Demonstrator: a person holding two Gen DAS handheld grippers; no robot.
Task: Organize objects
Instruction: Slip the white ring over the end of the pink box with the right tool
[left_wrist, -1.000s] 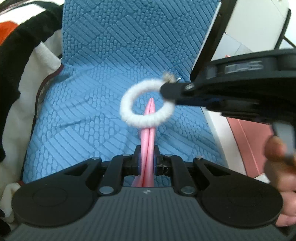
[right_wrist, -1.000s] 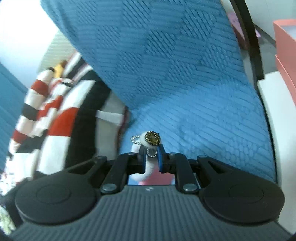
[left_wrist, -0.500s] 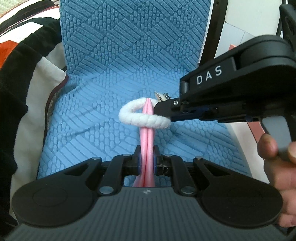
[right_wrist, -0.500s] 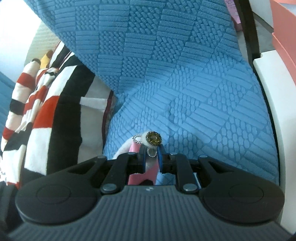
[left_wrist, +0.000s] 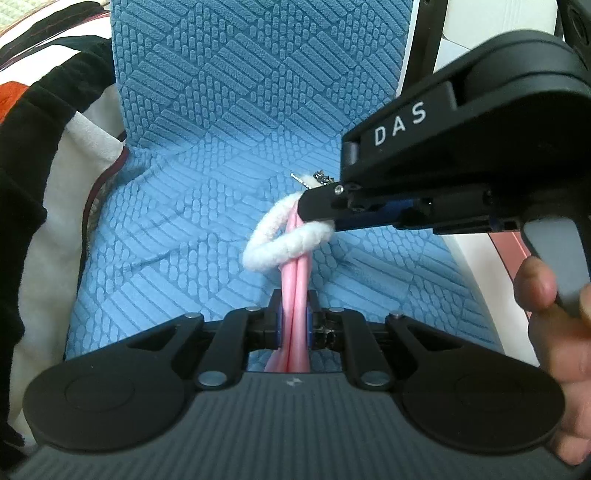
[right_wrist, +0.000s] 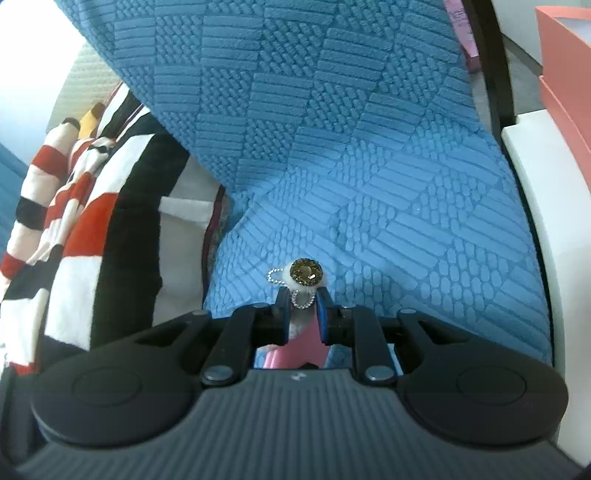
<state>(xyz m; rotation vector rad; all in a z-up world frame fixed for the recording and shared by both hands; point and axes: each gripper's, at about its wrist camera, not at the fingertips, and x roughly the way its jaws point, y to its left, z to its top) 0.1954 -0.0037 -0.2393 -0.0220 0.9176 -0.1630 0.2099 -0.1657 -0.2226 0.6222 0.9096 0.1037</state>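
Observation:
My left gripper (left_wrist: 294, 314) is shut on a pink looped holder (left_wrist: 294, 280) that points forward over a blue textured cushion (left_wrist: 207, 155). A fluffy white hair tie (left_wrist: 280, 240) with a gold jewelled charm (right_wrist: 306, 272) is threaded over the pink holder's tip. My right gripper (right_wrist: 303, 308) is shut on the hair tie near its charm; it reaches in from the right in the left wrist view (left_wrist: 317, 206). The pink holder shows below the right jaws (right_wrist: 299, 350).
A black, white and red striped blanket (right_wrist: 74, 221) lies to the left of the cushion. A white ledge (right_wrist: 546, 206) with pink boxes (right_wrist: 565, 66) stands to the right, behind a black frame bar (right_wrist: 495, 59).
The right gripper has moved the white hair tie down over the pink holder's tip, from hanging in front of it to encircling it. Both views have moved closer to the cushion.

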